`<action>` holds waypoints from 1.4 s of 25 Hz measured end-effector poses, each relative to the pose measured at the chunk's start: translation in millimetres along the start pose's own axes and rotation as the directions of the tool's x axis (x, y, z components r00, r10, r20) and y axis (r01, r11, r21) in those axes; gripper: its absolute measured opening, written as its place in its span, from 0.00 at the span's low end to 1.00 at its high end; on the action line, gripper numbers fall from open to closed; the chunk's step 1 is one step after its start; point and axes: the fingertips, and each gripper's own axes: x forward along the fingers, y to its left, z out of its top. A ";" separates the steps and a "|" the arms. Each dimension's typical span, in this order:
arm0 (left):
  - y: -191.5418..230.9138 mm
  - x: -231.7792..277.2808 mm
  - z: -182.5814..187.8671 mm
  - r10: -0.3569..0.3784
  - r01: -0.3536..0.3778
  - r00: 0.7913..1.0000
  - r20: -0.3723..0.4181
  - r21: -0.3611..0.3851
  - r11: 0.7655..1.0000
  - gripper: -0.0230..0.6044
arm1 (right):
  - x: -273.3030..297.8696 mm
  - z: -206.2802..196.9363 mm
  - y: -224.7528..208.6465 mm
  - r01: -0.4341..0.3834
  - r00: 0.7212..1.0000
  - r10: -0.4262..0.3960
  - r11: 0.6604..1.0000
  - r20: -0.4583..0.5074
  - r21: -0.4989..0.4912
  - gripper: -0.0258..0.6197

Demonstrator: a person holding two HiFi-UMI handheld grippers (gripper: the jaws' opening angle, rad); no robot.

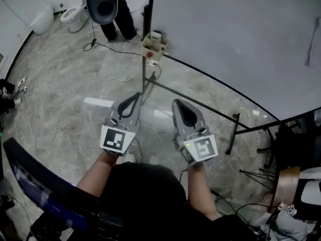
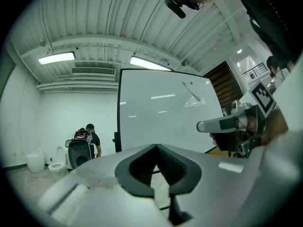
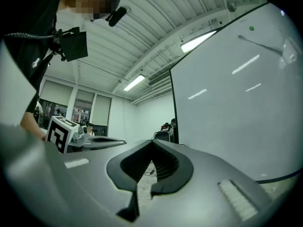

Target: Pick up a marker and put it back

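A big whiteboard (image 1: 235, 39) is standing ahead of me on a black frame, filling the upper right of the head view. A small beige box (image 1: 153, 45) with a red button is sitting at its near corner, and a white cable (image 1: 116, 82) is trailing below it across the grey marbled floor (image 1: 55, 114). Farther off, a person (image 1: 124, 19) in dark clothes is standing beside a dark rounded machine (image 1: 102, 4) (I cannot tell what it is). A white toilet (image 1: 74, 16) is sitting just to its left. Ceiling strip lights (image 2: 57, 58) are glowing overhead.

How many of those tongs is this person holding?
2. The left tongs are left of centre in the head view, and the right tongs are just beside them. Both are shut, empty and face the whiteboard. No others show.
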 end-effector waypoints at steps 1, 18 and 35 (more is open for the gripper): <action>-0.8 1.4 -0.5 0.001 -0.001 1.000 -0.001 0.000 1.000 0.04 | 0.3 1.2 -0.9 -0.003 1.000 0.003 1.000 0.003 -0.002 0.05; -18.9 21.4 -3.8 0.031 -0.031 1.000 0.001 -0.006 1.000 0.04 | -12.0 -6.7 -25.4 -0.073 0.997 0.073 0.996 0.010 0.045 0.05; -32.7 23.3 -12.5 0.111 -0.110 0.993 -0.044 0.043 0.993 0.04 | -20.9 -12.3 -42.9 -0.165 0.986 0.166 0.985 -0.021 0.058 0.05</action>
